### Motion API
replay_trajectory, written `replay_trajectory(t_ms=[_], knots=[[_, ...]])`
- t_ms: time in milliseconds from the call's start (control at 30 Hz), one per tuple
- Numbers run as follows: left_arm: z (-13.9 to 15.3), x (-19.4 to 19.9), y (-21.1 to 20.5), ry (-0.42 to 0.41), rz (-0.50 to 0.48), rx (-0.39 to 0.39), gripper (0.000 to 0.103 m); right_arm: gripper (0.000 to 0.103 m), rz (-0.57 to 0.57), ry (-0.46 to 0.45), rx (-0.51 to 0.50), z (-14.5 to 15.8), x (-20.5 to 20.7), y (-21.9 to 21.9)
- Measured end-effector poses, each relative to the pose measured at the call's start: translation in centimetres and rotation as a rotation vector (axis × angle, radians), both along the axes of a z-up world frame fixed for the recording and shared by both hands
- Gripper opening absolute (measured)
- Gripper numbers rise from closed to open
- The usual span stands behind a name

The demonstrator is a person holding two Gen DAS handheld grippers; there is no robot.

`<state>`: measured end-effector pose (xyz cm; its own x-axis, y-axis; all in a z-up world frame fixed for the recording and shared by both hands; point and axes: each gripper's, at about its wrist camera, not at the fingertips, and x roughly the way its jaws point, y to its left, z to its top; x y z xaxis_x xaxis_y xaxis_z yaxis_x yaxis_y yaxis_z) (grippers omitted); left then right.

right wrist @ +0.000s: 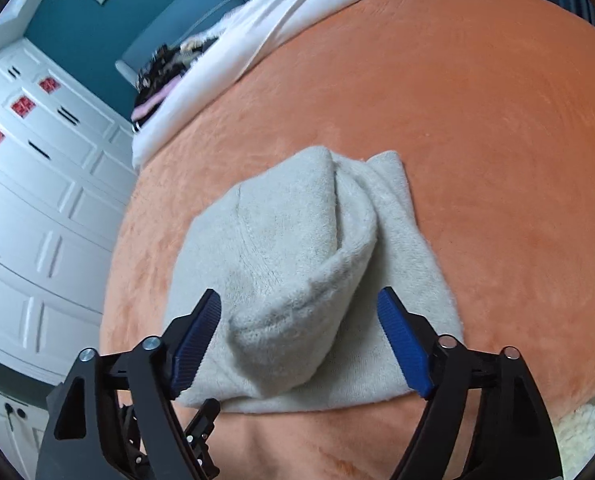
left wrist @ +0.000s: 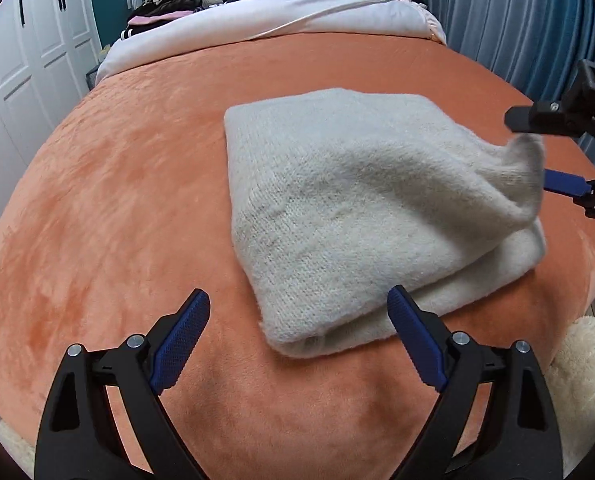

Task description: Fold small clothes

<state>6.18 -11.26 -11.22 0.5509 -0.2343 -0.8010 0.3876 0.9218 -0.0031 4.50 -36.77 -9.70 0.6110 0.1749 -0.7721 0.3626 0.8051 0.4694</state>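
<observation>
Sweater [left wrist: 337, 208] – cream knit, folded – lies on the orange blanket [left wrist: 117, 200]. Left gripper [left wrist: 297, 328] and right gripper [right wrist: 299, 328] both stand spread wide, gripping nothing.

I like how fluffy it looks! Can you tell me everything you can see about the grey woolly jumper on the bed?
The woolly jumper is pale grey-cream, knitted and fuzzy. It is folded into a thick bundle of layers lying on the orange blanket. One top fold bulges up loosely and looks unsettled. The left gripper and right gripper are both open; no pad presses on the jumper.
</observation>
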Motion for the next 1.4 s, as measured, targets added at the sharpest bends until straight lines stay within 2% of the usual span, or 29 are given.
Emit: replay_trajectory(t_ms=[33,67,100,133,167,233,300,333,367,433,467,500,633,733,767,833,867,900,967,1033,1100,1133,1200,1233,1267,1300,1333,1367,1400], knots=[[-0.2,0.3,0.1,0.026,-0.013,-0.016,0.071,0.076,0.024,0.046,-0.033,-0.6,0.9,0.6],[-0.4,0.2,0.3,0.062,-0.033,-0.045,0.049,0.065,0.055,0.057,-0.053,-0.6,1.8,1.0],[-0.2,0.2,0.5,0.093,-0.040,-0.071,0.036,0.017,0.093,0.068,-0.090,-0.6,2.4,1.5],[0.2,0.4,1.0,0.102,-0.025,-0.089,0.031,0.017,0.092,0.043,-0.123,0.5,2.4,1.7],[0.8,0.3,1.5,0.107,-0.025,-0.117,0.025,0.017,0.081,-0.041,-0.098,2.1,1.7,1.5],[2.3,0.1,2.6,0.093,-0.034,-0.159,0.020,0.012,0.058,-0.229,0.015,5.6,-0.6,0.2],[3.0,-0.5,3.1,0.095,-0.058,-0.172,0.018,0.011,0.022,-0.341,0.088,7.0,-3.1,-1.5],[2.7,-0.6,3.2,0.105,-0.073,-0.167,0.018,0.011,-0.007,-0.331,0.087,6.1,-3.8,-2.2],[2.2,-0.5,3.0,0.114,-0.085,-0.151,0.017,0.011,-0.044,-0.260,0.063,3.8,-4.1,-3.0],[0.2,-0.4,2.4,0.146,-0.086,-0.116,0.017,0.010,-0.082,-0.046,0.012,-2.4,-3.7,-3.7],[-0.7,-0.3,2.3,0.173,-0.076,-0.114,0.017,0.009,-0.093,0.055,0.026,-5.9,-3.8,-4.0],[-1.4,-0.2,2.2,0.194,-0.062,-0.119,0.017,0.009,-0.109,0.019,0.068,-7.1,-4.7,-4.1],[-1.4,-0.4,2.2,0.191,-0.050,-0.113,0.017,0.009,-0.144,-0.066,0.121,-4.8,-5.7,-4.2],[-1.0,-0.3,2.3,0.200,-0.048,-0.127,0.017,0.009,-0.140,-0.156,0.094,-2.4,-6.7,-3.9],[-1.2,0.0,2.4,0.201,-0.048,-0.121,0.017,0.009,-0.127,-0.132,0.071,-3.0,-6.5,-3.9],[-1.8,0.0,2.2,0.205,-0.046,-0.102,0.017,0.009,-0.089,0.006,0.025,-6.2,-5.1,-3.8],[-1.9,0.1,2.1,0.209,-0.046,-0.094,0.019,0.009,-0.077,0.007,0.028,-6.9,-5.3,-3.8],[-1.7,-0.4,2.1,0.207,-0.046,-0.087,0.022,0.009,-0.082,-0.014,0.025,-6.2,-5.6,-3.6],[-0.8,-1.0,2.4,0.189,-0.051,-0.096,0.023,0.015,-0.120,-0.040,-0.003,-3.4,-6.5,-3.7],[0.0,-1.6,3.0,0.178,-0.051,-0.111,0.026,0.040,-0.162,-0.117,-0.060,-0.5,-7.2,-4.0],[-0.1,-1.8,3.4,0.175,-0.036,-0.103,0.032,0.054,-0.120,-0.161,-0.075,1.6,-5.8,-4.0],[-0.4,-1.7,3.4,0.186,-0.027,-0.098,0.032,0.056,-0.090,-0.157,-0.072,2.0,-4.7,-3.9],[-1.1,-1.4,3.3,0.206,-0.002,-0.081,0.033,0.061,-0.032,-0.105,-0.050,1.0,-1.9,-4.0],[-1.3,-1.2,3.1,0.215,0.002,-0.078,0.035,0.062,-0.003,-0.066,-0.042,0.1,-0.5,-3.9],[-1.5,-1.1,2.9,0.216,0.001,-0.076,0.044,0.062,0.022,-0.015,-0.041,-1.5,1.2,-3.6],[-1.7,-1.1,2.6,0.208,-0.002,-0.064,0.049,0.060,0.034,0.020,-0.048,-2.9,2.0,-3.1],[-1.9,-1.1,2.3,0.195,-0.009,-0.038,0.049,0.032,0.059,0.056,-0.066,-3.9,3.0,-2.7],[-2.0,-1.0,2.0,0.188,-0.022,-0.017,0.048,0.011,0.076,0.056,-0.074,-3.7,3.5,-2.2],[-2.1,-1.0,1.8,0.185,-0.028,-0.009,0.047,0.009,0.066,0.006,-0.074,-2.4,3.1,-2.2]])
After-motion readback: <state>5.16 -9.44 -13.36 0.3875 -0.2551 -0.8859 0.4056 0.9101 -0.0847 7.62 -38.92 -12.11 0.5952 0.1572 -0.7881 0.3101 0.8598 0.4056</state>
